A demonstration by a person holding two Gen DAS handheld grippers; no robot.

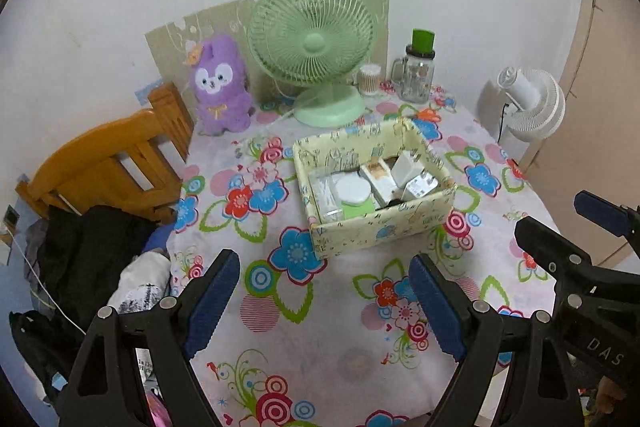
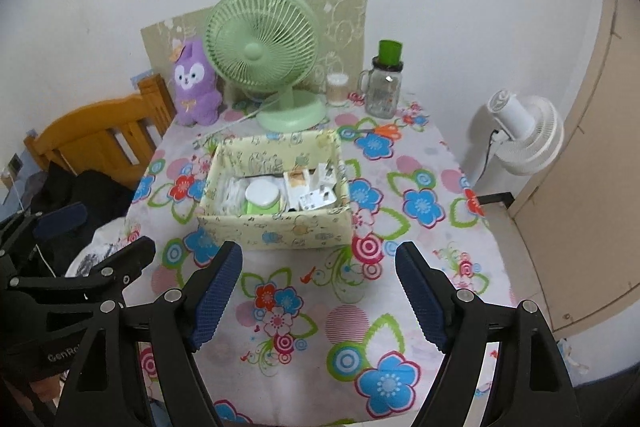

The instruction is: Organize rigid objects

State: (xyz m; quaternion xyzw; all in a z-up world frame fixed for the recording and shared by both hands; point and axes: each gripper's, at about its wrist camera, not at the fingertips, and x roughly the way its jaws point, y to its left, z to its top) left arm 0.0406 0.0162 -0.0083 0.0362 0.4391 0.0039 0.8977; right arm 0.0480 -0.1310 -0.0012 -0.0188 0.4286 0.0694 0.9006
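Observation:
A pale yellow patterned box [image 1: 384, 231] [image 2: 276, 231] stands mid-table on the flowered cloth. Inside lie a round white lid on a green container [image 1: 352, 193] [image 2: 262, 197], white chargers [image 1: 416, 183] [image 2: 316, 197], a small white carton [image 1: 378, 173] and clear packets. My left gripper [image 1: 324, 303] is open and empty, held above the cloth in front of the box. My right gripper [image 2: 320, 293] is open and empty, also in front of the box. The right gripper shows at the right edge of the left wrist view [image 1: 568, 227]; the left one shows at the left edge of the right wrist view [image 2: 104, 243].
At the back of the table stand a green desk fan [image 1: 316, 51] [image 2: 264, 55], a purple plush toy [image 1: 220, 83] [image 2: 194, 87], a cotton-swab jar [image 1: 369, 79] and a glass mug with a green lid [image 1: 418, 71] [image 2: 386, 83]. A wooden chair [image 1: 112, 163] with clothes is left; a white fan [image 1: 532, 103] is right.

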